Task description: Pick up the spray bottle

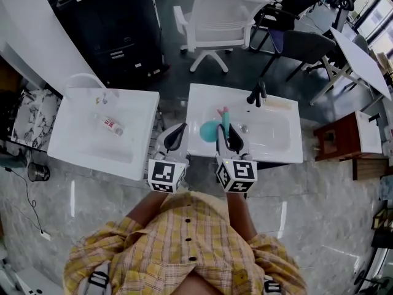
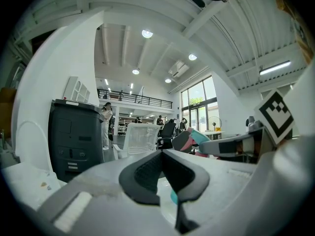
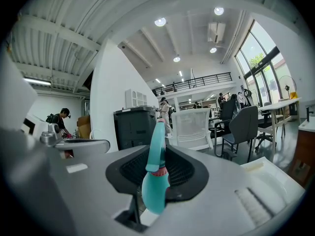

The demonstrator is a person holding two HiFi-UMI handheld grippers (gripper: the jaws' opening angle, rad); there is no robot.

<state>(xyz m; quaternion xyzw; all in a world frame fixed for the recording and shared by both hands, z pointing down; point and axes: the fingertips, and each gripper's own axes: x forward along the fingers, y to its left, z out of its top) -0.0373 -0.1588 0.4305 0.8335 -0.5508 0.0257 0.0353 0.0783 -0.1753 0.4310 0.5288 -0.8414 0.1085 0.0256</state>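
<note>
Plainly, the right gripper [image 3: 161, 150] pinches the teal spray bottle [image 3: 155, 186] in its own view, the left gripper [image 2: 163, 154] shows empty, tips together, and only the head view places that bottle above the white sink [image 1: 287, 154]

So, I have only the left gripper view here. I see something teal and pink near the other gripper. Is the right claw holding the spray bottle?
Observer: Yes. In the right gripper view the right claw is closed on the teal spray bottle, near its pink collar.
Operator: Good. Is it over a sink?
Observer: The head view shows it over the right basin, on the person's side of the black faucet.
Operator: And is there anything in the other basin?
Observer: A small clear bottle lies in the left basin.
</note>
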